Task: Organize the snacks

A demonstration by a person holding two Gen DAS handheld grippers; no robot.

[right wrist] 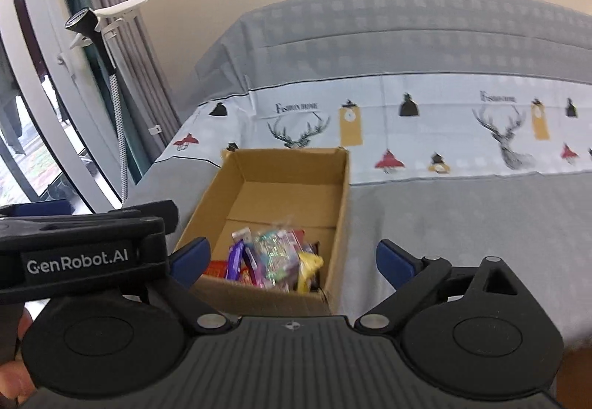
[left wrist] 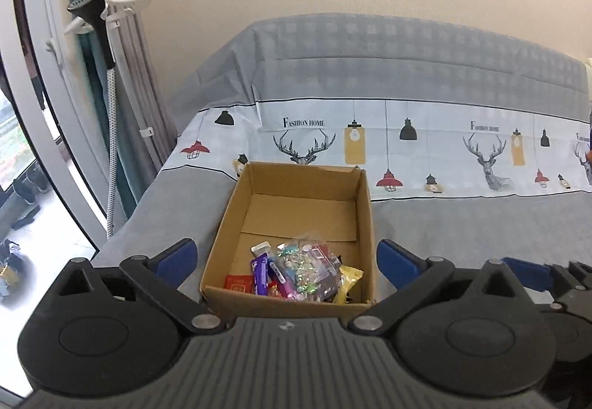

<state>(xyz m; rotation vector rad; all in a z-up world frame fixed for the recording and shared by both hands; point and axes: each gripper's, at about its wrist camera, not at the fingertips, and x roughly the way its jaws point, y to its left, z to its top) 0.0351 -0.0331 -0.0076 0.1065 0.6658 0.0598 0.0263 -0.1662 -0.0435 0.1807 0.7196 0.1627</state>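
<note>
Bed [left wrist: 462,224] being used as surface; snacks [left wrist: 296,272] being collected in cardboard box [left wrist: 364,209]. Left tongs [left wrist: 286,257], right tongs [right wrist: 292,257] being held wide apart, empty. Next item judged needed.

- A bed [left wrist: 462,224] is lying under a grey sheet with a band of printed deer and lamps.
- A garment steamer [left wrist: 97,24] is standing beside grey curtains [left wrist: 137,76].
- Dark shoes [left wrist: 27,191] are sitting on the floor past the window frame [left wrist: 44,105].
</note>
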